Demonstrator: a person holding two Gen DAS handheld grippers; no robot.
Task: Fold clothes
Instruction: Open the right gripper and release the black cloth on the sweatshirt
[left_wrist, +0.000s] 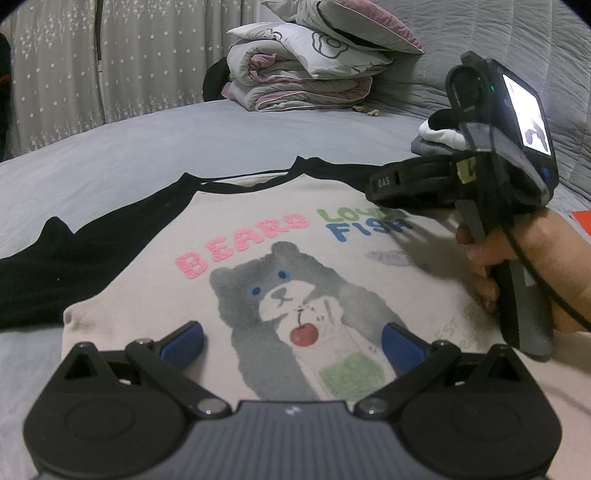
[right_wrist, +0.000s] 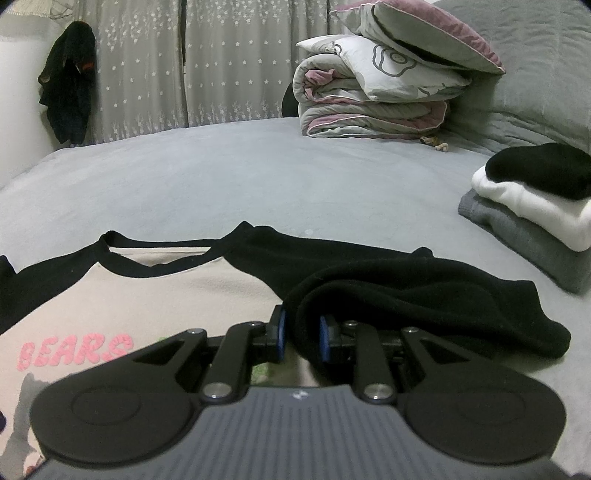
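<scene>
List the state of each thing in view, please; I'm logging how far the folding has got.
Bear shirt: spread flat on the bed, print up.
Black sleeve: bunched, pinched in the right gripper.
Other sleeve: lying out flat.
Left gripper: open, over the shirt's hem.
Right gripper: shut on the sleeve.
Clothes stack: folded, piled.
Quilt: folded, pillow on top.

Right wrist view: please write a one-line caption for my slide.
Right gripper pinches the black sleeve of a bear-print shirt spread on the bed.
</scene>
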